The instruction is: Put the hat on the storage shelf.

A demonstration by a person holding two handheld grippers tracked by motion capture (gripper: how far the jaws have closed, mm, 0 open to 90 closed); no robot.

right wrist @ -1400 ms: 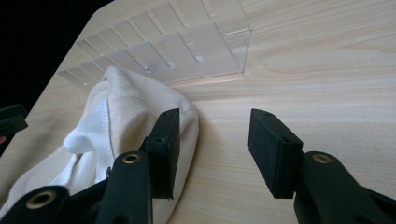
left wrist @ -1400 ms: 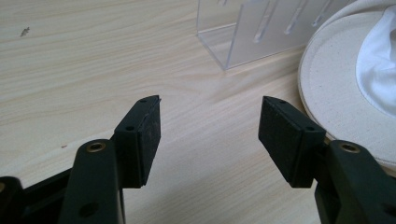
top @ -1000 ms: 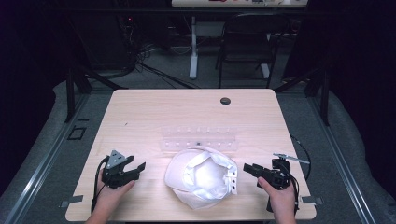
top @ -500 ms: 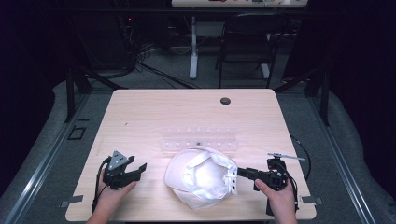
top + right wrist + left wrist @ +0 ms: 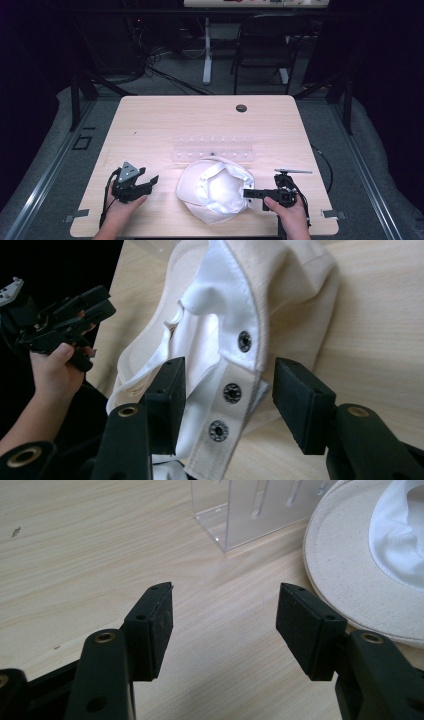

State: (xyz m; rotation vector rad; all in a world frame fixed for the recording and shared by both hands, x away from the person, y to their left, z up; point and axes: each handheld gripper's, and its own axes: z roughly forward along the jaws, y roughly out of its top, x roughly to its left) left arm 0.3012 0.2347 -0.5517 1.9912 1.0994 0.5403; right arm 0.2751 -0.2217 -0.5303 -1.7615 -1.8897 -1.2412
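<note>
A cream hat (image 5: 215, 192) lies upside down near the table's front edge, its white lining showing. My right gripper (image 5: 247, 193) points left at the hat's right rim. In the right gripper view it (image 5: 229, 370) is open, its jaws on either side of a white band with three dark snaps (image 5: 232, 392) on the hat (image 5: 280, 280), not closed on it. My left gripper (image 5: 150, 180) rests left of the hat. It (image 5: 226, 592) is open over bare wood, with the hat's brim (image 5: 345, 570) just to its right.
A clear acrylic rack (image 5: 212, 149) stands just behind the hat, and its corner (image 5: 250, 510) is close ahead of the left gripper. A dark grommet hole (image 5: 241, 108) sits near the table's far edge. The other hand and its gripper (image 5: 60, 320) are visible beyond the hat.
My right gripper has moved left and turned, bringing its open jaws around the hat's snap band. The left gripper has barely moved.
</note>
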